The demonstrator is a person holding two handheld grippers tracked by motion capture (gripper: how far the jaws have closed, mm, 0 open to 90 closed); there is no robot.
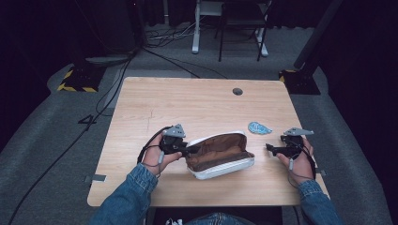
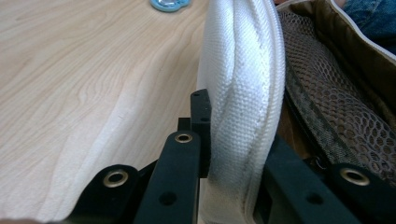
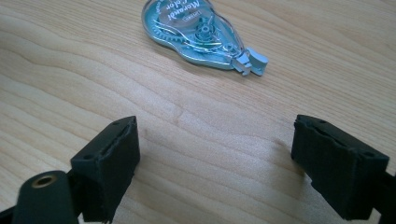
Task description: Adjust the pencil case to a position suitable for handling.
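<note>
Left gripper clamps the pouch rim at 9 o'clock — a thin-fabric grip that may slip. Right gripper, jaws released, could nudge the correction tape at 12 o'clock aside.

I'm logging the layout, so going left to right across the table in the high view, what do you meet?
left gripper → open white pencil case → blue correction tape dispenser → right gripper
</note>
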